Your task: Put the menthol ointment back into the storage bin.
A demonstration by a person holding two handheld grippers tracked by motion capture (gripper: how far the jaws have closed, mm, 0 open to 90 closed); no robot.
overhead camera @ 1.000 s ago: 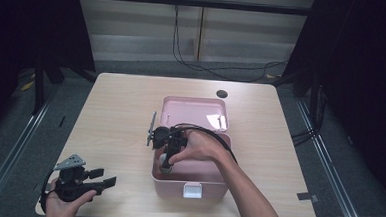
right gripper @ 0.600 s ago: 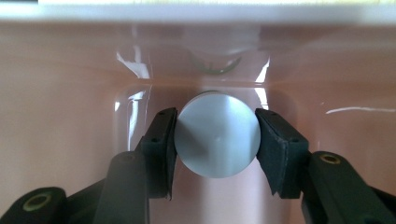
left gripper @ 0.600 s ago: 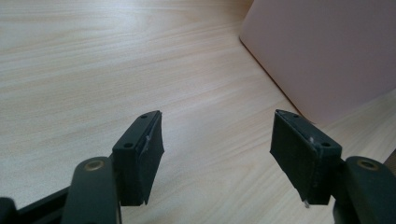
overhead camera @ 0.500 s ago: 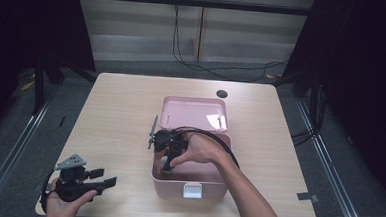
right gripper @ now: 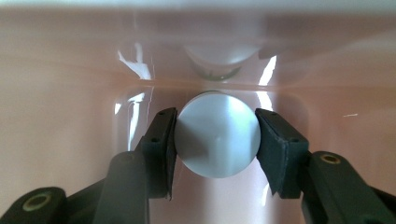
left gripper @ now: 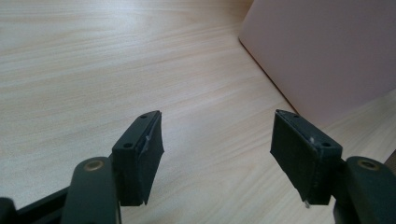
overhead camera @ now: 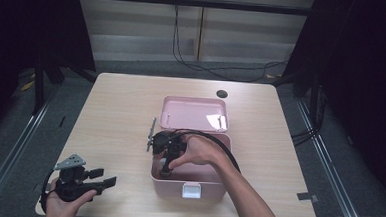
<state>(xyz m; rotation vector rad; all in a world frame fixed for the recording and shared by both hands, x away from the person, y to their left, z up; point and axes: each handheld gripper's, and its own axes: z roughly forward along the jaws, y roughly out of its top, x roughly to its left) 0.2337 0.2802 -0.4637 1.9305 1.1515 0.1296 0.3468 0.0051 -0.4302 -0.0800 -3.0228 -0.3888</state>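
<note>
A pink box (overhead camera: pixel 212 189) stands open at the table's middle, its lid (overhead camera: pixel 194 113) tilted back. My right gripper (overhead camera: pixel 166 171) reaches down into the box near its left wall. In the right gripper view its jaws press both sides of a round white object (right gripper: pixel 218 135), a cap or a small bottle seen end-on, close to the box's pink inner wall (right gripper: pixel 60 93). My left gripper (overhead camera: pixel 108 180) rests low at the table's front left, open and holding nothing. The left gripper view has its two pads (left gripper: pixel 144 149) wide apart, with the box's outer side (left gripper: pixel 327 51) ahead.
A thin grey stick-like tool (overhead camera: pixel 151 134) lies on the table just left of the box. A dark round hole (overhead camera: pixel 222 94) sits near the table's far edge. Bare wooden tabletop (overhead camera: pixel 110 114) spreads left of the box. Cables trail on the floor behind the table.
The right gripper has sunk slightly deeper into the box, toward its front left. The left gripper has stayed put.
</note>
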